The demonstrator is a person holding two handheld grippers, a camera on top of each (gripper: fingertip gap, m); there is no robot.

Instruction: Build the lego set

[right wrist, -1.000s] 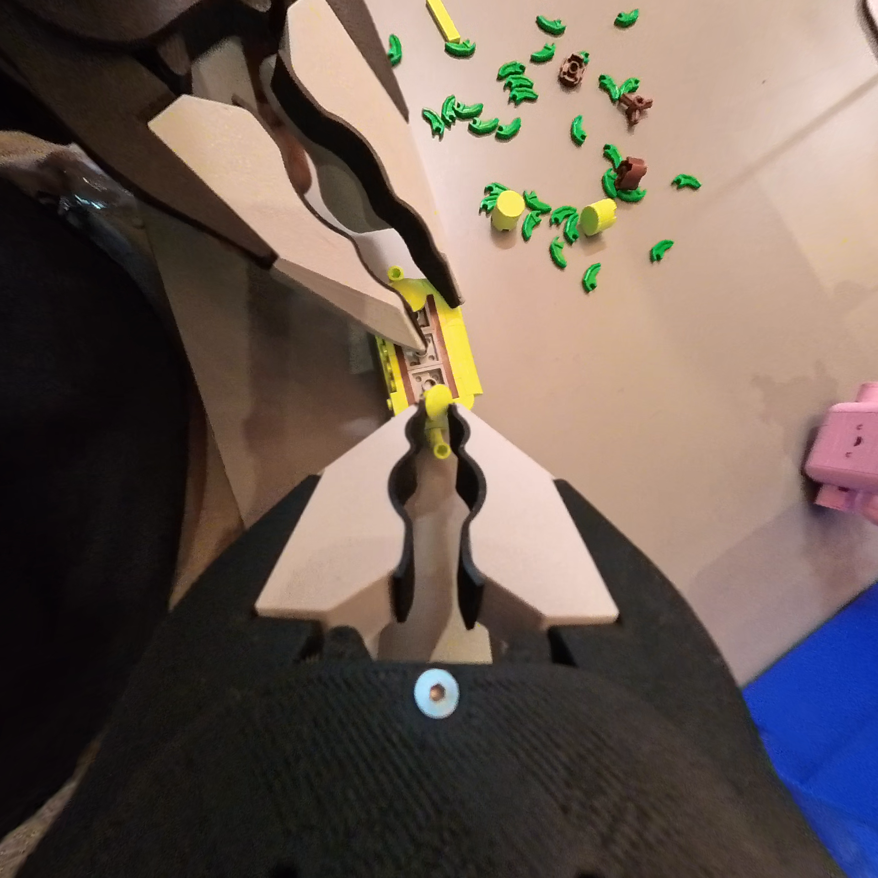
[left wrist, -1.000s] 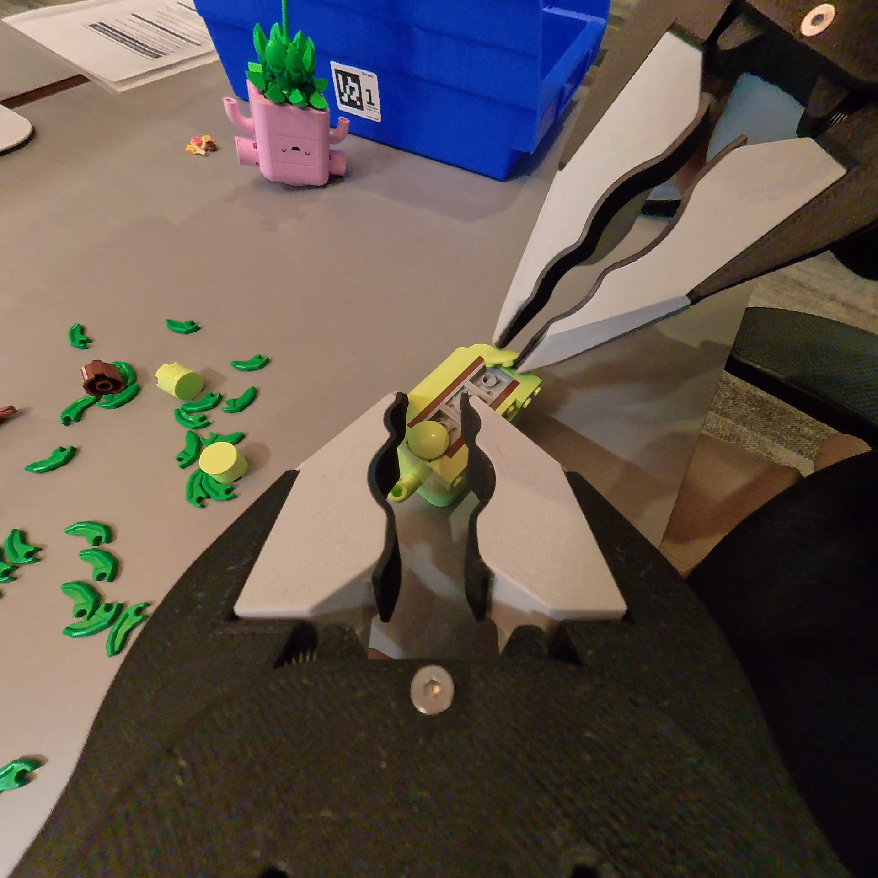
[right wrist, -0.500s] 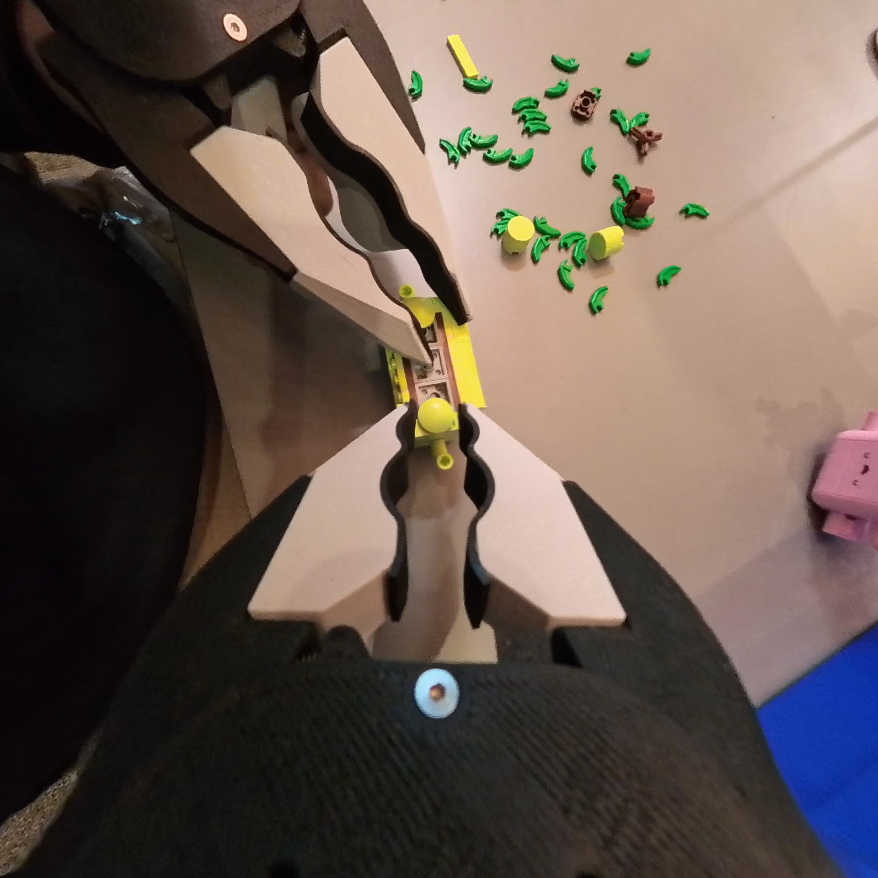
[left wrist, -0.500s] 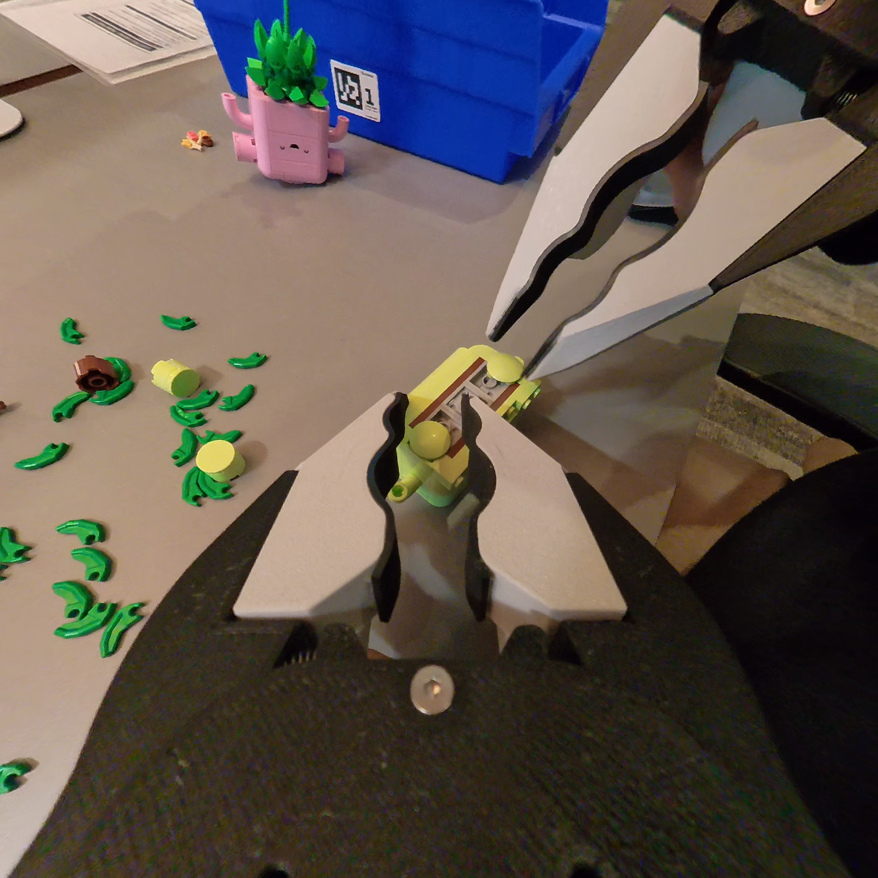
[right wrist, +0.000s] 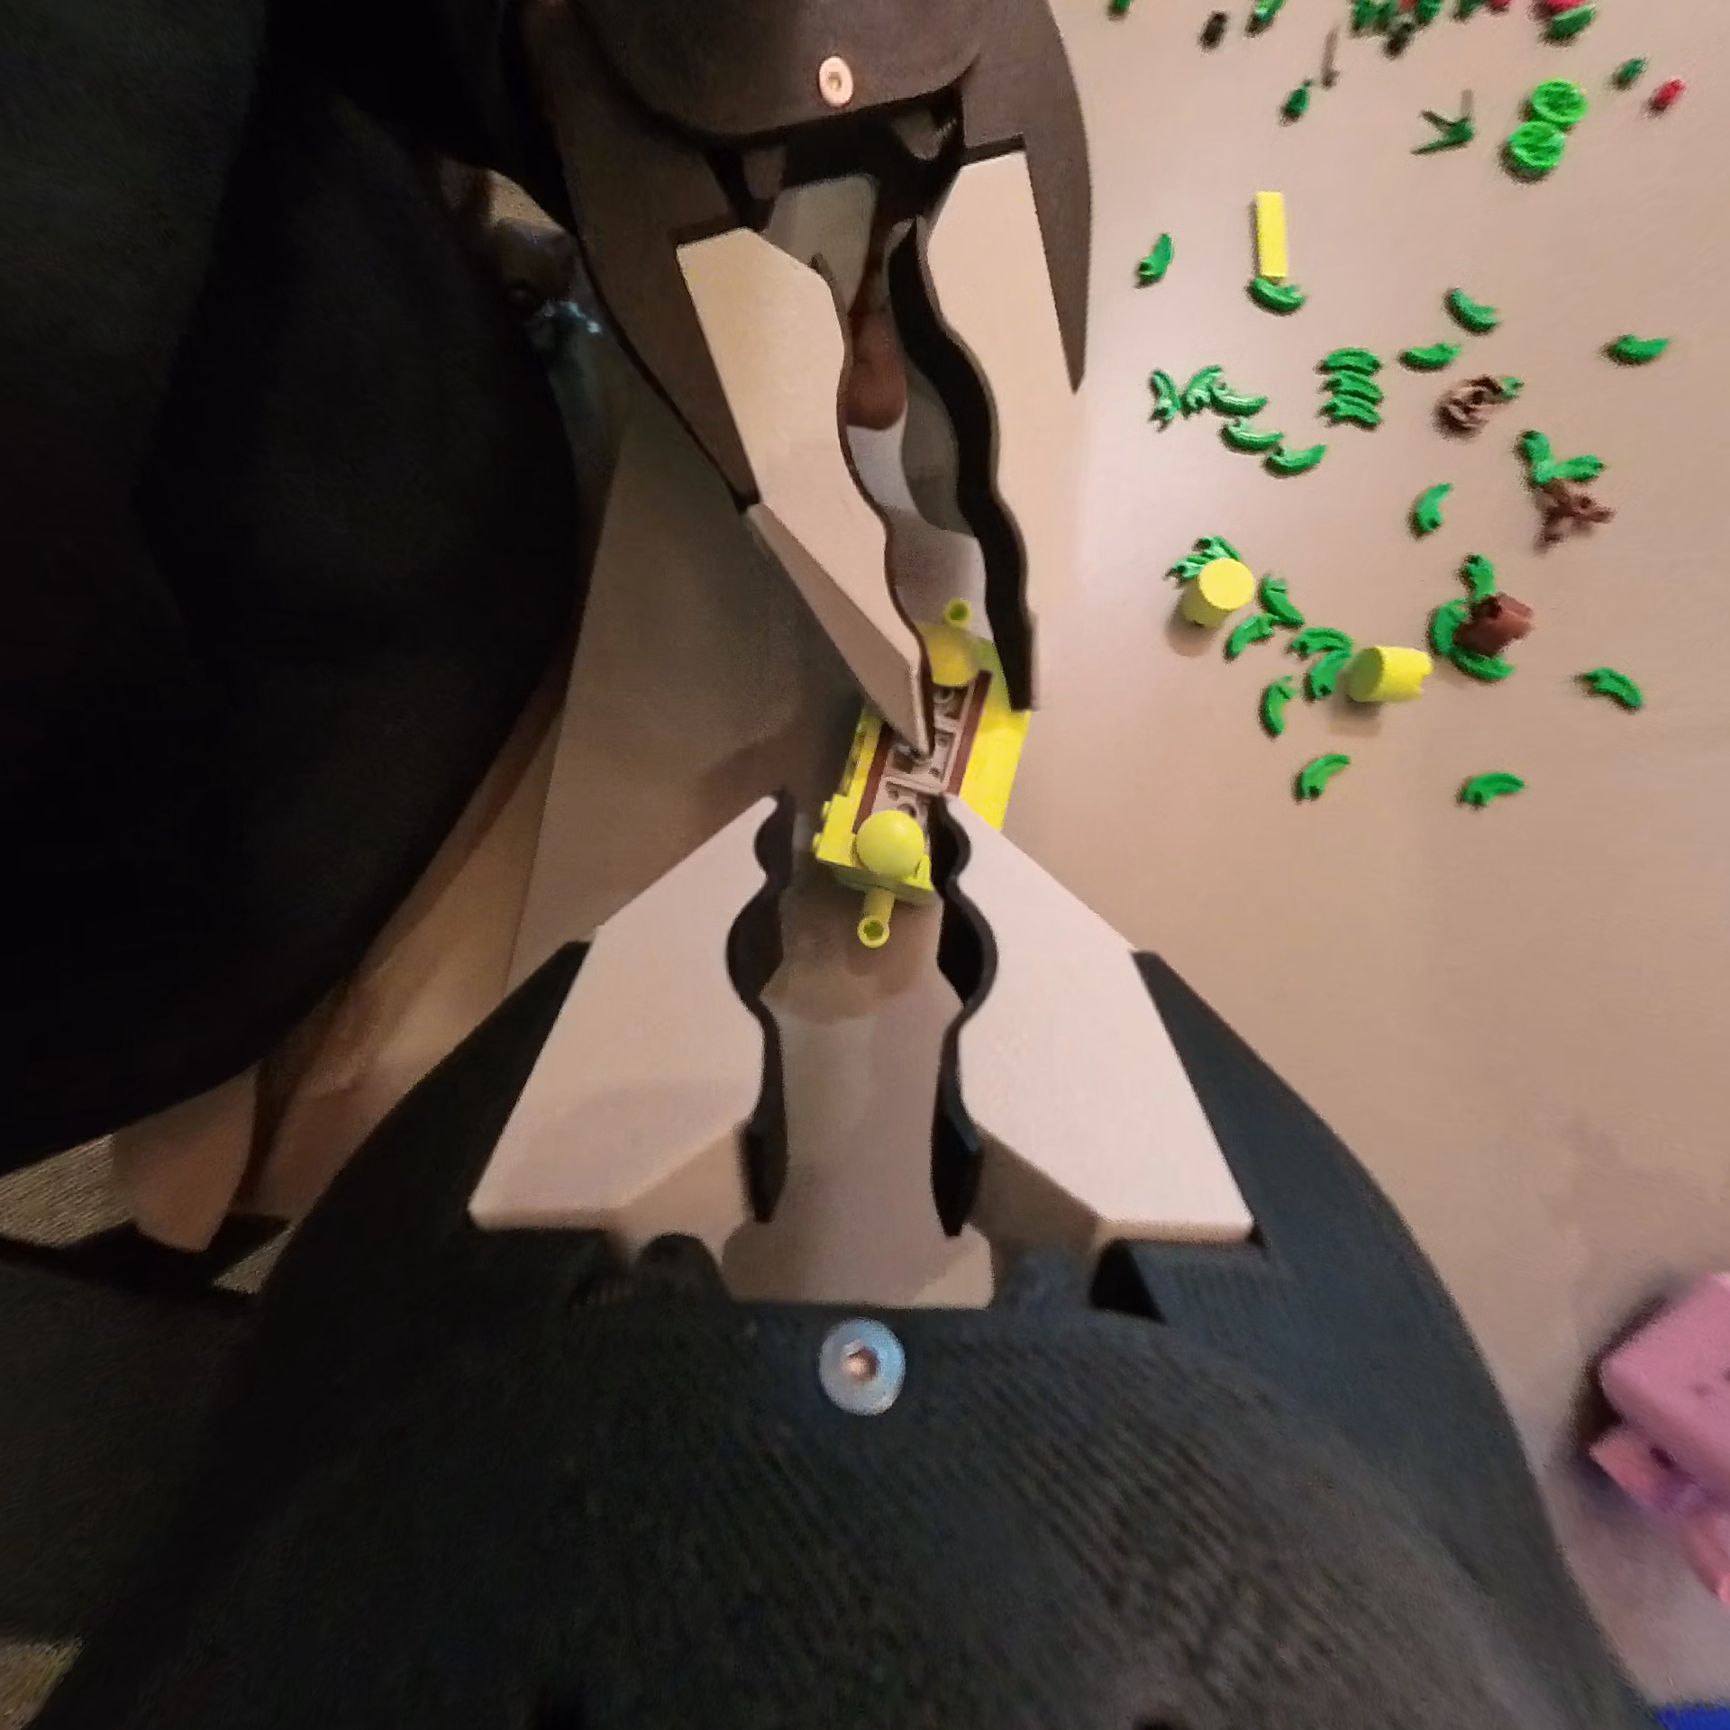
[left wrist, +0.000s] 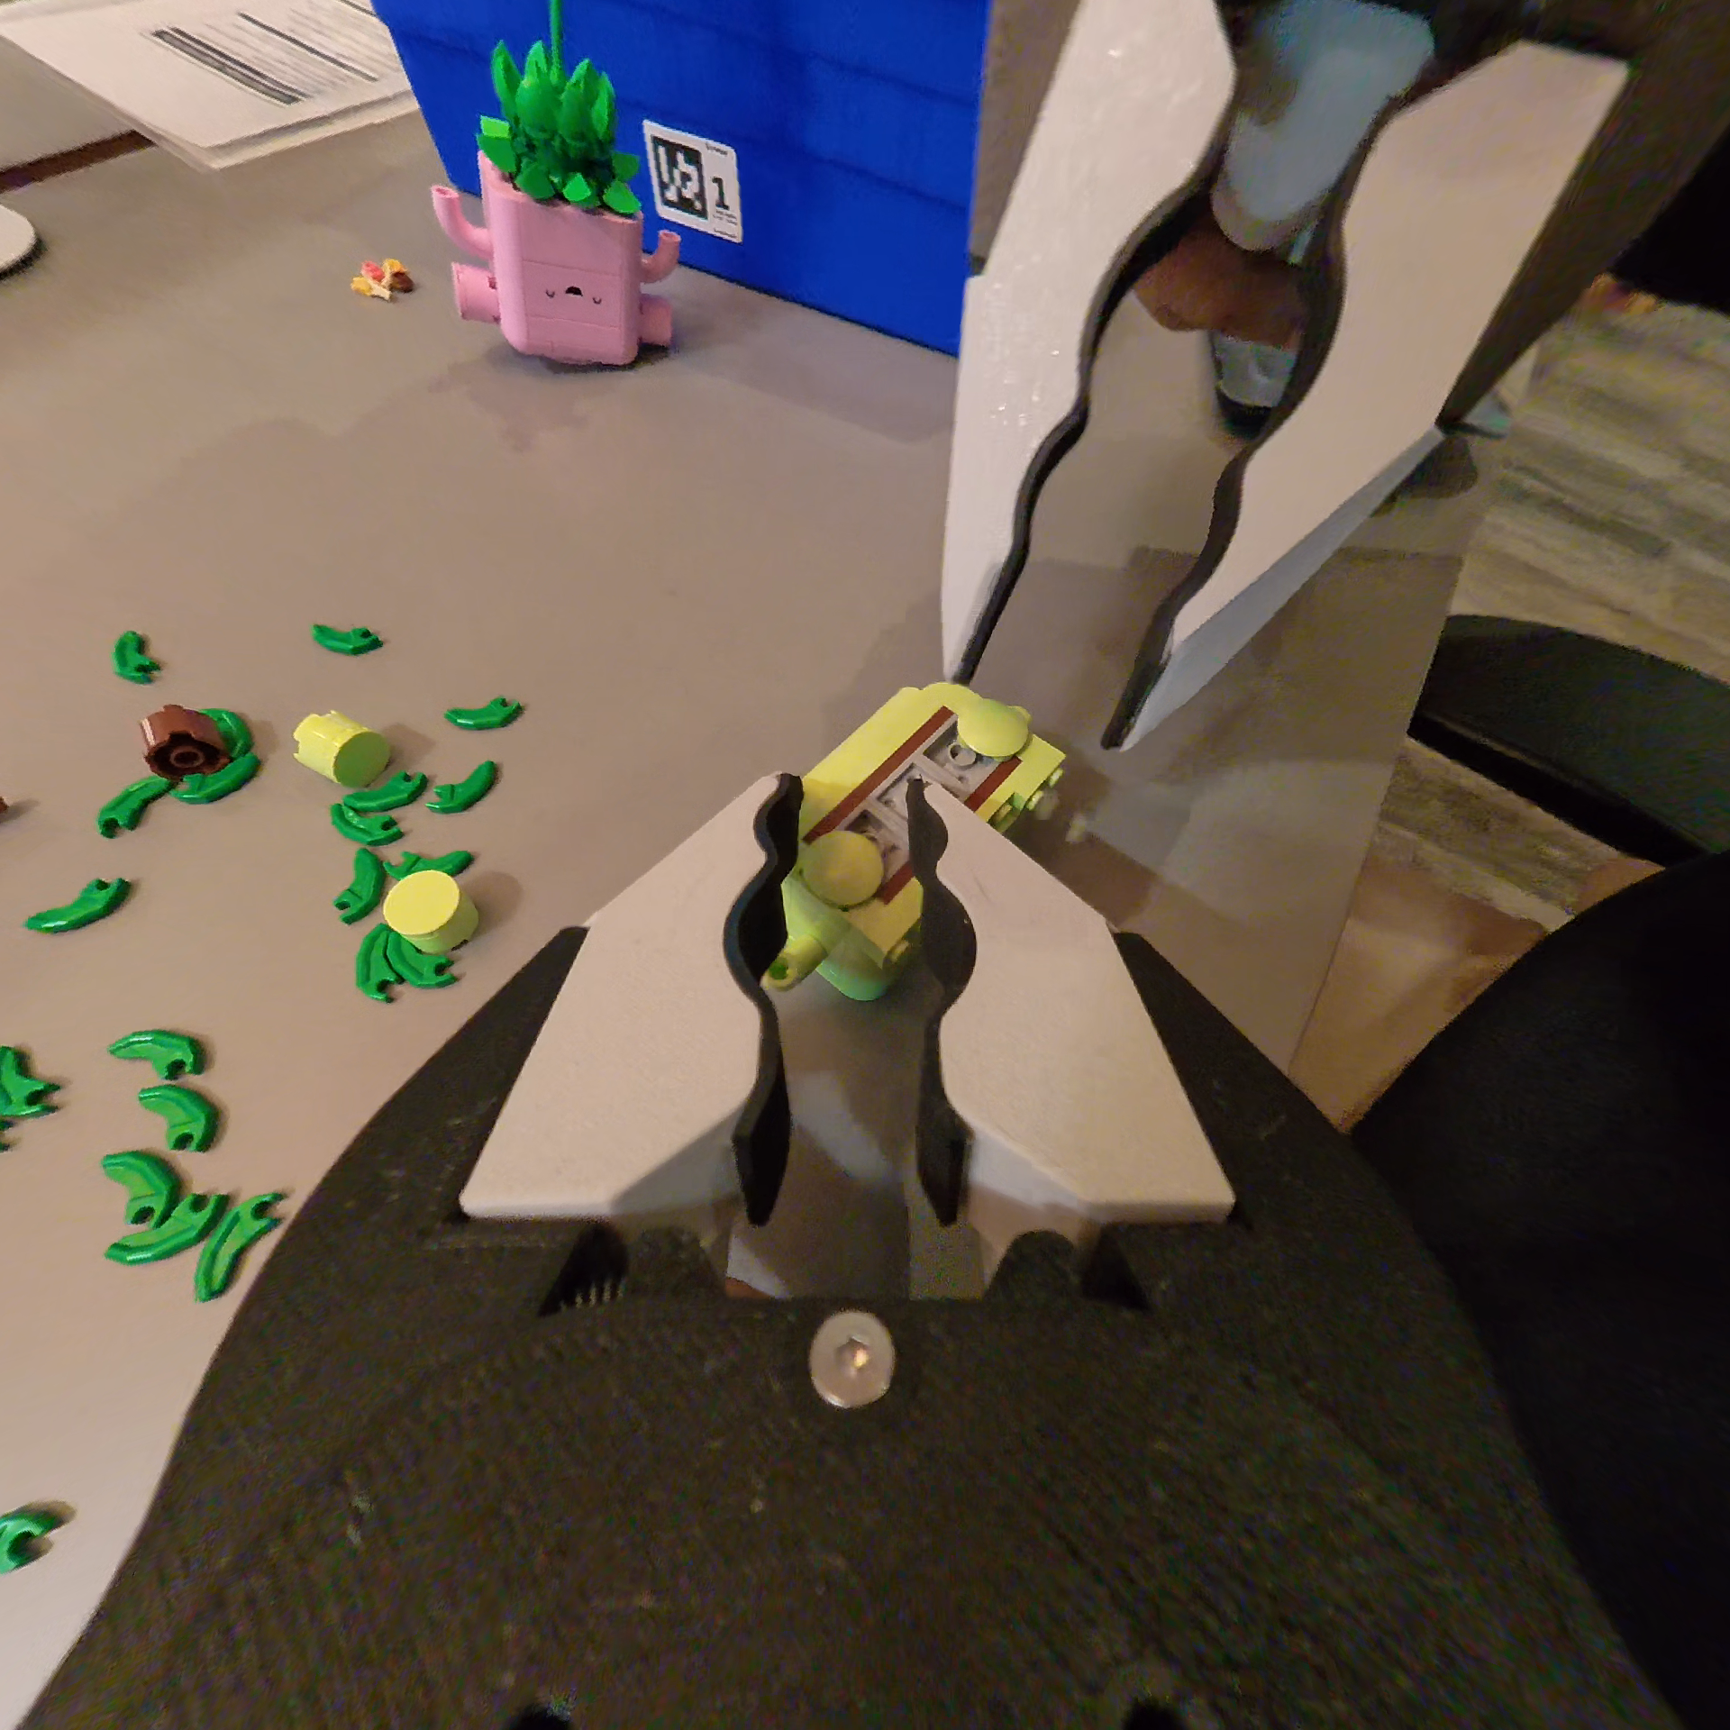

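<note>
A lime-green lego build point(left wrist: 885, 744) with a grey and brown strip on top lies on the grey table near its right edge. My left gripper point(left wrist: 852, 796) is shut on its near end, beside a lime dome point(left wrist: 841, 866). A second lime dome point(left wrist: 994, 725) sits on the far end. My right gripper point(left wrist: 1034, 707) hangs open just beyond that end, touching nothing. In the right wrist view the right gripper point(right wrist: 861, 810) is open, its tips flanking the build point(right wrist: 992, 758) without gripping it. The left gripper point(right wrist: 969, 725) comes in from above.
Green leaf pieces point(left wrist: 393, 796), two lime cylinders point(left wrist: 342, 749), and a brown piece point(left wrist: 178, 744) lie scattered at the left. A finished pink pot build point(left wrist: 562, 271) stands before a blue bin point(left wrist: 796, 122). Papers point(left wrist: 234, 75) lie far left. The table edge runs close on the right. Both grippers' tips are close together, under 4 cm apart.
The right gripper has opened, let go of the lime dome on the build's far end, and drawn back from it. The left gripper has kept its hold.
</note>
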